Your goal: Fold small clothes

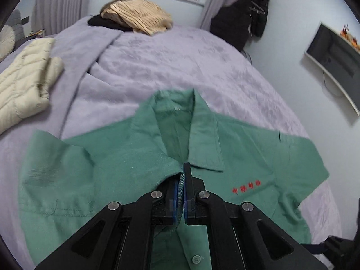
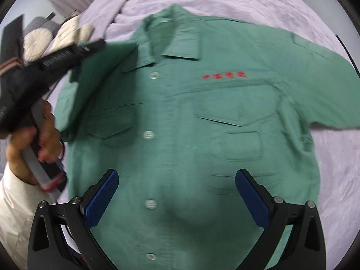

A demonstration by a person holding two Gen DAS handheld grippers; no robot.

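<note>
Only left view shows left hand-held gripper (image 1: 181,180) pinching shirt (image 1: 126,168) edge.

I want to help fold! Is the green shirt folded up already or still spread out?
Mostly spread out. The green shirt lies front-up on the bed, buttoned, one sleeve stretched out flat. Only the other sleeve is lifted over, pinched by the left gripper.

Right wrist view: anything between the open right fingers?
Only the green shirt front lies below the right gripper: plain cloth and its button placket. Nothing is gripped; the jaws stand wide apart.
</note>
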